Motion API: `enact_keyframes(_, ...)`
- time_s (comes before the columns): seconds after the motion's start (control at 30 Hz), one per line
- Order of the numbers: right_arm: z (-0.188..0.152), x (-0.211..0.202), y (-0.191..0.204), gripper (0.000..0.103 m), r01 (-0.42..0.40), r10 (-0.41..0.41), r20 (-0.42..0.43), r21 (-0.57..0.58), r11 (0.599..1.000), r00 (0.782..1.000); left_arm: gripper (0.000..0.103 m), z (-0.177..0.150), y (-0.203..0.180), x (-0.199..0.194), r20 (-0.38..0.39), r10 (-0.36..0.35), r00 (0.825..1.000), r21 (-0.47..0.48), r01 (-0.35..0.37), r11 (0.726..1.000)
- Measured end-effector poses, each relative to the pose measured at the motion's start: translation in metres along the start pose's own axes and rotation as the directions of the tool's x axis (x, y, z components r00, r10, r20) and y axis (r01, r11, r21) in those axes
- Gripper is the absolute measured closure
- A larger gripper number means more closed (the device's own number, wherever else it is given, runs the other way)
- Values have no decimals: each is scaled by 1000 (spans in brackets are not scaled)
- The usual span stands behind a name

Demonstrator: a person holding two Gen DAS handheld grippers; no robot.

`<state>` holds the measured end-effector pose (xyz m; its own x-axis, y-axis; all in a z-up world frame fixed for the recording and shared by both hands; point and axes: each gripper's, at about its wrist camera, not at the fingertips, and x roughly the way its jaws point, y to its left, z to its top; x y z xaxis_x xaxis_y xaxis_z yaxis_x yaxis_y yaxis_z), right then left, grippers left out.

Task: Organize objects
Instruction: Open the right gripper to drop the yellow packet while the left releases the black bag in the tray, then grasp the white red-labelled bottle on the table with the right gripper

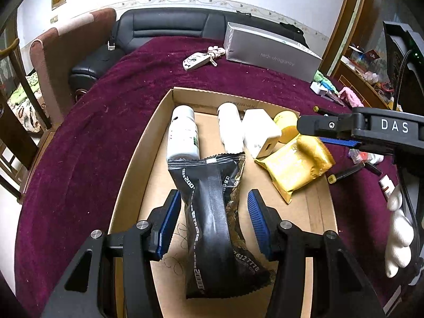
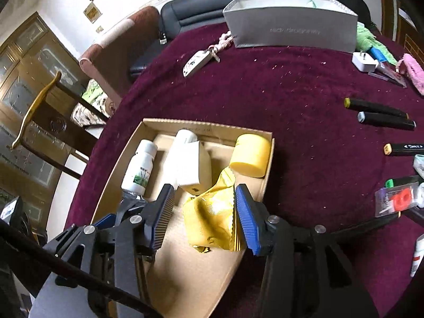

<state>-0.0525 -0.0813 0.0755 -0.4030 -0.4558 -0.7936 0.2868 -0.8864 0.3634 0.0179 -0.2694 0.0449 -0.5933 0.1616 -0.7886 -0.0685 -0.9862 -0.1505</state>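
Note:
An open cardboard box (image 1: 127, 185) sits on a maroon tablecloth. A black snack packet (image 1: 214, 212) lies lengthwise on the box floor between the jaws of my left gripper (image 1: 214, 220). That gripper is open, its blue pads standing beside the packet. A gold foil packet (image 2: 212, 220) lies in the box (image 2: 267, 164) between the jaws of my right gripper (image 2: 205, 216), also open. Its left pad is clear of the packet and its right pad is at the packet's edge. In the left wrist view the right gripper (image 1: 315, 136) hovers over the gold packet (image 1: 294, 169).
At the box's far end lie a green-labelled white bottle (image 1: 182, 135), a second white bottle (image 1: 230, 127), a white charger block (image 1: 261, 132) and a yellow jar (image 1: 287, 126). Beyond are a grey carton (image 1: 270, 53) and a key fob (image 1: 196, 62). Markers (image 2: 376, 108) and small items lie to the right.

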Motion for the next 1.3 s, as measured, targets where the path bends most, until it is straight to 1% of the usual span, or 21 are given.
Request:
enact_keyframes(0.03, 0, -2, 0, 56, -1, 0, 6, 3, 1000, 1000, 56, -1, 0, -2, 3, -1, 1000, -2, 1, 1000)
enact_keyframes(0.1, 0, -5, 0, 56, -5, 5, 14, 10, 1000, 1000, 51, -2, 0, -5, 8, -2, 1000, -6, 2, 1000)
enact_keyframes(0.27, -4, -12, -1, 56, -5, 5, 27, 14, 1000, 1000, 50, -7, 2, -12, 17, -9, 1000, -21, 9, 1000)
enact_keyframes(0.37, -6, -15, -4, 56, -6, 6, 30, 14, 1000, 1000, 47, -11, 2, -17, 21, -10, 1000, -29, 11, 1000)
enact_keyframes(0.47, -13, -20, -6, 56, -6, 6, 31, 14, 1000, 1000, 46, -14, 0, -23, 24, -14, 1000, -33, 15, 999)
enact_keyframes(0.6, -26, -30, -14, 56, -1, 0, 40, 11, 1000, 999, 46, -17, -10, -34, 36, -26, 999, -20, 27, 999)
enact_keyframes(0.73, -38, -47, -28, 56, 17, -19, 66, 22, 1000, 998, 46, -19, -31, -46, 51, -35, 998, 21, 34, 999)
enact_keyframes(0.8, -44, -61, -42, 56, 23, -26, 85, 43, 999, 996, 44, -19, -43, -50, 58, -39, 998, 46, 36, 998)
enact_keyframes(1.0, -58, -98, -93, 54, 50, -67, 138, 126, 991, 988, 43, -18, -86, -58, 68, -55, 996, 125, 46, 991)
enact_keyframes(1.3, -80, -144, -190, 51, 58, -122, 205, 294, 954, 971, 43, -16, -153, -46, 29, -68, 997, 240, 59, 969)
